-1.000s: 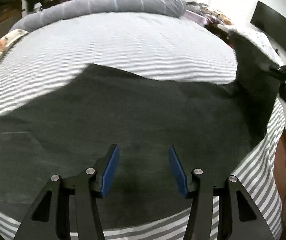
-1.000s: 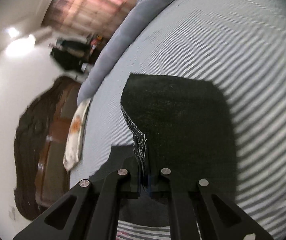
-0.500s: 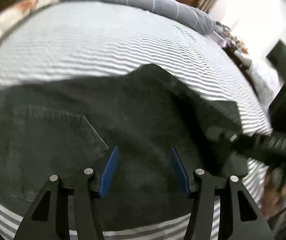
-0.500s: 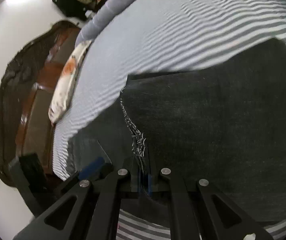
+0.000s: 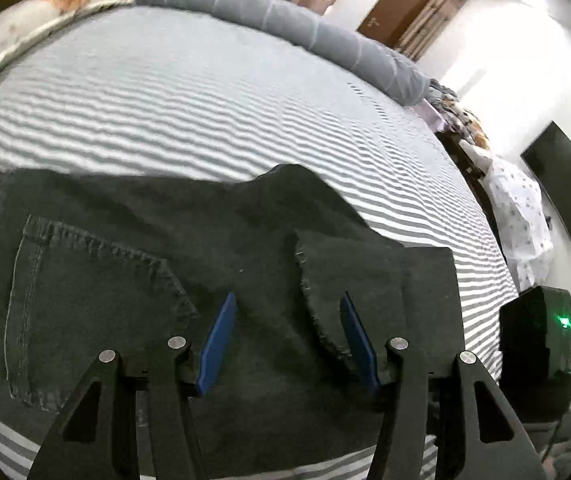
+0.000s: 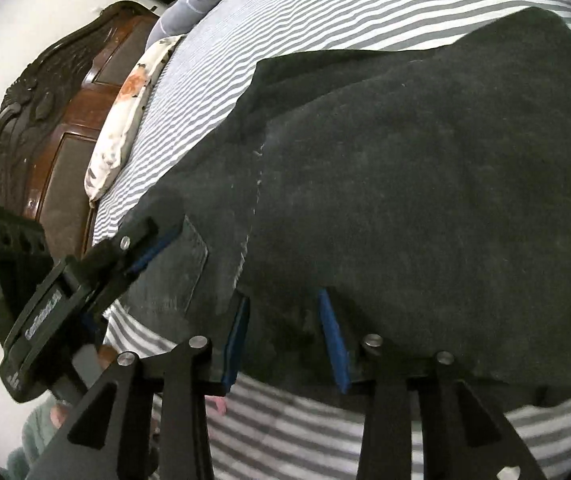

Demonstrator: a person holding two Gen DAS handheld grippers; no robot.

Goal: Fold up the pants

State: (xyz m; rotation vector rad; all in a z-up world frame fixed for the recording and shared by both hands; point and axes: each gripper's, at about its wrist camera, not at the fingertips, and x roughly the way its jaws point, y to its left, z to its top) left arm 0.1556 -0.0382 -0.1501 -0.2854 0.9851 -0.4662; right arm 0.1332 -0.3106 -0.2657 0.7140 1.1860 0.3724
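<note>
Dark grey jeans [image 5: 133, 264] lie on the striped bed, with a back pocket [image 5: 85, 300] at the left. A leg with a frayed hem [image 5: 349, 276] is folded over onto the seat. My left gripper [image 5: 287, 300] hovers open just above the denim, the frayed hem next to its right pad. In the right wrist view the folded leg [image 6: 425, 184] fills the middle. My right gripper [image 6: 283, 300] is at its near edge. Its jaws are opening and the blue pads stand apart, with cloth lying between them but not pinched. The left gripper [image 6: 137, 248] shows beside the pocket [image 6: 173, 272].
The grey-and-white striped sheet [image 5: 213, 112] stretches far behind the jeans. A grey bolster [image 5: 277, 16] and a floral pillow [image 5: 45, 16] lie along the far edge. A carved wooden headboard [image 6: 53, 120] stands at the left. A dark screen [image 5: 565, 196] hangs on the wall at the right.
The right gripper carried the frayed leg end across and down onto the seat of the jeans, then parted its jaws and let it go. The left gripper slid toward the pocket and rolled.
</note>
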